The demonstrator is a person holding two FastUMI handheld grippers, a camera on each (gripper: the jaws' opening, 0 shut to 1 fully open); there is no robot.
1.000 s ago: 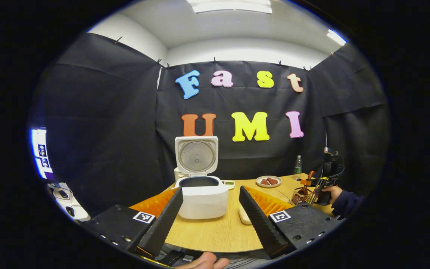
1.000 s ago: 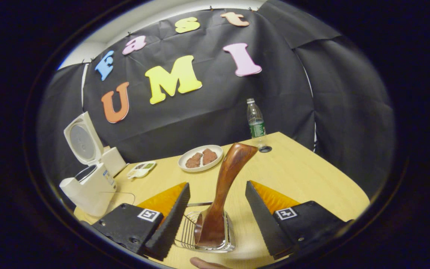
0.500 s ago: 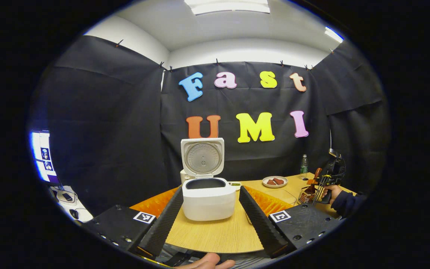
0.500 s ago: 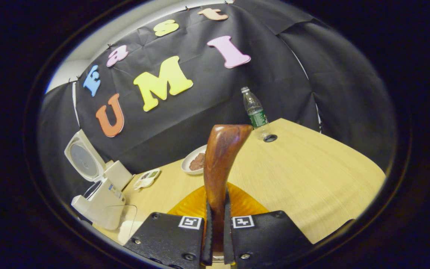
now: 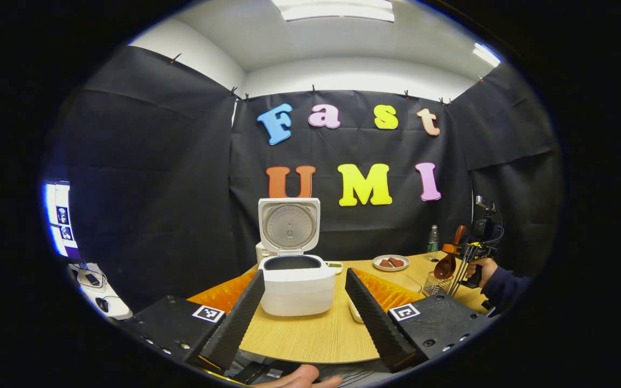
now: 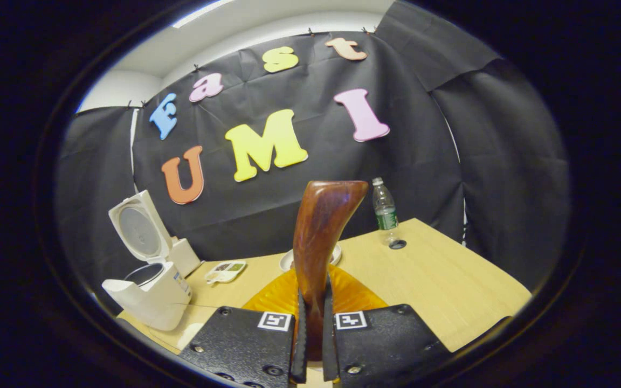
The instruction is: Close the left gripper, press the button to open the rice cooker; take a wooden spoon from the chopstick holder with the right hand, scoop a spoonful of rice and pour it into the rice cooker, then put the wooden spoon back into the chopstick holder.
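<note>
Left gripper view: the left gripper (image 5: 304, 312) hung over the near edge of the wooden table (image 5: 310, 337), fingers spread wide and holding nothing. Straight ahead between the fingers stood the white rice cooker (image 5: 295, 283), its lid (image 5: 289, 225) raised upright and the dark inner pot exposed. Past the right finger, a small plate (image 5: 391, 262) with brown pieces sat farther back, with a plastic bottle (image 5: 432, 240) behind it. Far to the right, a hand (image 5: 477, 268) in a dark sleeve held the right gripper (image 5: 464, 253), which carried the wooden spoon (image 5: 447, 260) with its bowl hanging just above the wire chopstick holder (image 5: 434, 284). Right gripper view: the right gripper (image 6: 311, 334) was clamped on the wooden spoon (image 6: 321, 231), both fingers pressed against the handle, whose end rose straight ahead of the fingers. To the left stood the rice cooker (image 6: 151, 288) with its lid up, with a small white tray (image 6: 225, 271) between it and the spoon. Behind the handle showed the rim of the plate (image 6: 288, 261). Ahead and right stood the bottle (image 6: 384, 210).
</note>
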